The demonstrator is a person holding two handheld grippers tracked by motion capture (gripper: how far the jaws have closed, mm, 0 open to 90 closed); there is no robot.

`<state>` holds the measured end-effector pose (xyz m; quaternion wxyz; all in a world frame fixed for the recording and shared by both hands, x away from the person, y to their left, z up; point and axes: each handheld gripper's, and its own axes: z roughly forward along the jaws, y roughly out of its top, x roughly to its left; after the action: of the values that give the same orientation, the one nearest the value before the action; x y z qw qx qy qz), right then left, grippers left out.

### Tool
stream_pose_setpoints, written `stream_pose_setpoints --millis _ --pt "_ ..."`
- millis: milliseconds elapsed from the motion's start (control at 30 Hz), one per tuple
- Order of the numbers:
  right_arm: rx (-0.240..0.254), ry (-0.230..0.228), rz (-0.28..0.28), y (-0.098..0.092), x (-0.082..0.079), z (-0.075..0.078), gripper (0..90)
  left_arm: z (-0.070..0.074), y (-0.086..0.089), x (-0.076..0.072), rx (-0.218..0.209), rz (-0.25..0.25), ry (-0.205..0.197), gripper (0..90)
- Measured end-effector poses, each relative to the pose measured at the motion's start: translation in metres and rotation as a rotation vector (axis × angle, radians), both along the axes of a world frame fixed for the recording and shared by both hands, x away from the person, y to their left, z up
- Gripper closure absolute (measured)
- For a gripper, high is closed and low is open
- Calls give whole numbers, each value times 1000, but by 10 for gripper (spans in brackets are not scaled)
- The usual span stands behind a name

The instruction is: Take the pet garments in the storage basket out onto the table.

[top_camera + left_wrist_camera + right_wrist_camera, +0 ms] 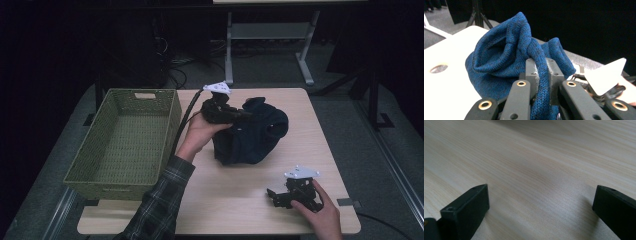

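High view: left hand-held gripper point(239, 114) clamped on fold of blue sweater point(255, 131) bunched mid-bench point(230, 195), beside green basket point(125, 142). Right hand-held gripper point(274, 196) rests on bench, jaws wide, nothing between.

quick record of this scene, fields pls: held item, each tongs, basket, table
held item: blue knit garment, bunched on the table
left tongs: shut on a fold of the garment
right tongs: open, nothing between them, low over bare wood
basket: green woven, at the table's left edge, nothing seen inside
table: light wood
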<state>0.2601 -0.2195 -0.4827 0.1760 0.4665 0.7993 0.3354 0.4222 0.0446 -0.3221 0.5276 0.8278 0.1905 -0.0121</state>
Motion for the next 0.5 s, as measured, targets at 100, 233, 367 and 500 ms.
stream_pose_setpoints --millis 100,233,367,500 --pt "1 0 0 0 0 0 5 -14 -7 4 12 -1 14 822" --pt "0 0 -1 0 0 0 5 -31 -16 6 32 -2 36 822" --pt "-1 0 1 0 0 0 5 -44 -23 7 57 0 51 821" --pt "0 3 -1 0 0 0 5 -58 -30 7 101 5 63 819"
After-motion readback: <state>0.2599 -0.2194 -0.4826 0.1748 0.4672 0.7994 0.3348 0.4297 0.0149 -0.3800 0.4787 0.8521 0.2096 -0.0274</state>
